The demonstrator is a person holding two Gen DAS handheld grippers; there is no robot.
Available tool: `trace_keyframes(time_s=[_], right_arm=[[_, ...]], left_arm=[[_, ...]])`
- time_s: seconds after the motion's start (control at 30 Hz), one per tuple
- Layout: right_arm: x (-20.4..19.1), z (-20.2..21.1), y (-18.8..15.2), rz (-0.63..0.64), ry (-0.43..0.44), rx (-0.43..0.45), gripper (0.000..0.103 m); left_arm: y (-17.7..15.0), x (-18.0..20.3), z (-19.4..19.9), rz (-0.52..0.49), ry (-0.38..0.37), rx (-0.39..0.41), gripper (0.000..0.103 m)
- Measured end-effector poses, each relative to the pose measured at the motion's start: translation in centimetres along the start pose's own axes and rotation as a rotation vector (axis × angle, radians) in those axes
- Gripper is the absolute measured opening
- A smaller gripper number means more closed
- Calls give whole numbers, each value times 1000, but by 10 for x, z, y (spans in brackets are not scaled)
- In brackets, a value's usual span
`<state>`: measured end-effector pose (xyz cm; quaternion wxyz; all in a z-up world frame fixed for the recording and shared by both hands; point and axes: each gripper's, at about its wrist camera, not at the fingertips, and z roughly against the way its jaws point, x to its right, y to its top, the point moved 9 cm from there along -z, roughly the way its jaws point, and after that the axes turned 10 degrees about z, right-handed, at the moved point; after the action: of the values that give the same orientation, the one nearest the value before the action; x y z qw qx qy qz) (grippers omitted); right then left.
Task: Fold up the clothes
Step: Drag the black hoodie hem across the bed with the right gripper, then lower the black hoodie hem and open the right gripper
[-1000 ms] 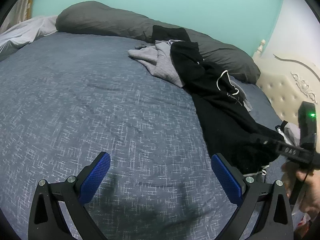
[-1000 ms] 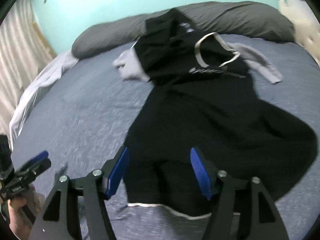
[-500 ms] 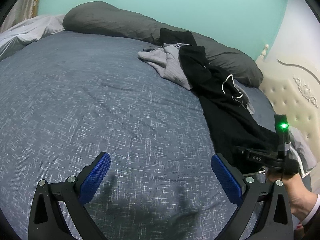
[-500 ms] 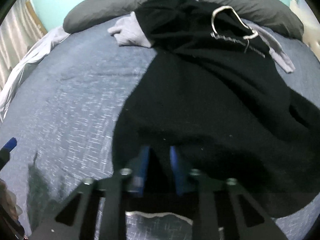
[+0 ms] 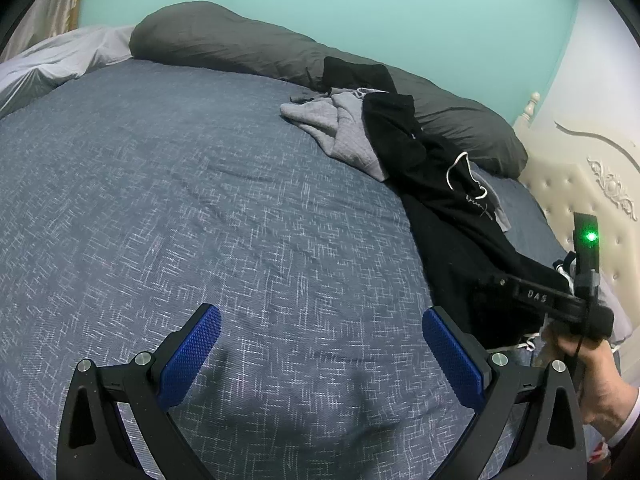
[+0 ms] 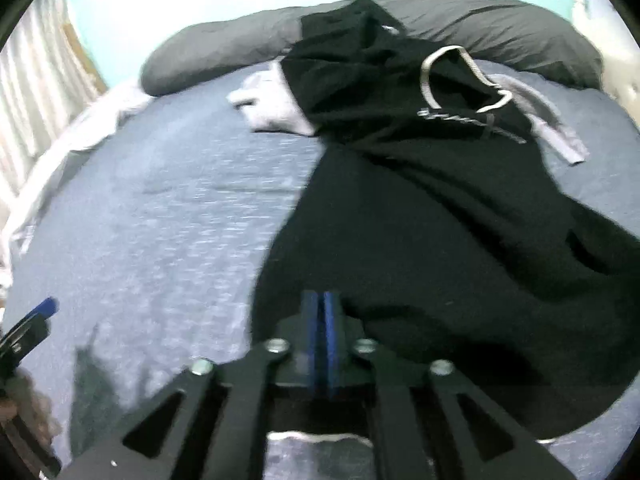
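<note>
A black hoodie (image 6: 432, 200) with a white-trimmed neck and small white lettering lies stretched across the blue-grey bedspread (image 5: 200, 208). My right gripper (image 6: 320, 300) is shut on the hoodie's near hem, blue pads pressed together over black cloth. The left wrist view shows the same hoodie (image 5: 452, 216) running along the bed's right side. My left gripper (image 5: 320, 344) hovers open over bare bedspread, left of the hoodie, nothing between its blue pads. A grey garment (image 5: 340, 132) lies crumpled under the hoodie's far end.
Long dark grey pillows (image 5: 248, 48) line the teal wall. A white sheet (image 5: 52, 64) bunches at the far left. A cream tufted headboard (image 5: 592, 200) stands on the right. A hand (image 5: 584, 364) holds the right gripper's body at the bed's right side.
My right gripper went from open above the hoodie's hem to shut on it. The left gripper turned slightly leftward, staying open.
</note>
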<state>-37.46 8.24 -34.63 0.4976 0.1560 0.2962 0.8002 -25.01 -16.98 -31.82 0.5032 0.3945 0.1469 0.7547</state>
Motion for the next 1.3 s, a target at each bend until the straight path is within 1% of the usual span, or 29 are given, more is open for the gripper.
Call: trace_keyframes(time_s=[0.03,0.07,0.1,0.23,0.27,0.3,0.33,0.37,0.4,0.43,0.47,0.53,0.67,0.77,0.87,0.93,1.03,1.3], right_arm=[[3,0,3,-6,-16,8,52],[5,-1,5,-12,-29,13,60],[6,-4,5,-10,-34,3,62],[3,-26,0,24,-37,-75,62],[2,-31,-2,36,-43,-88,60],[2,-36,-4,46,-50,-96,56],[2,-40,-5,50,-51,-100,46],[2,-40,-5,50,-47,-94,34],[2,-38,-3,51,-41,-84,27],[2,-36,-2,52,-36,-73,16],[2,-34,-1,53,-30,-62,10],[1,-30,2,54,-19,-41,5],[-1,-19,9,52,11,11,4],[-11,4,22,1,105,82,4],[-35,18,33,-9,206,121,2],[-53,23,39,-6,260,132,2],[-73,22,46,-20,315,140,2],[-138,33,47,31,492,142,2]], left_arm=[[0,0,-1,1,0,-1,103],[0,0,-1,3,-1,-1,103],[0,0,-2,4,-1,-2,103],[-1,1,-4,3,-3,-8,103],[-1,1,-4,3,-3,-7,103],[-1,0,-4,4,-3,-7,103],[-1,0,-4,5,-3,-8,103],[-1,-1,-5,7,-3,-9,103],[-1,-2,-5,10,-2,-10,103],[-1,-3,-5,12,-2,-10,103],[-1,-3,-5,13,-2,-10,103],[0,-4,-6,15,-3,-10,103],[-1,-3,-7,20,-8,-14,103],[-1,-3,-6,18,-7,-14,103],[0,-5,-5,25,-7,-12,103],[0,-6,-5,28,-4,-12,103],[1,-8,-5,29,-4,-10,103],[12,-25,2,71,6,14,103]])
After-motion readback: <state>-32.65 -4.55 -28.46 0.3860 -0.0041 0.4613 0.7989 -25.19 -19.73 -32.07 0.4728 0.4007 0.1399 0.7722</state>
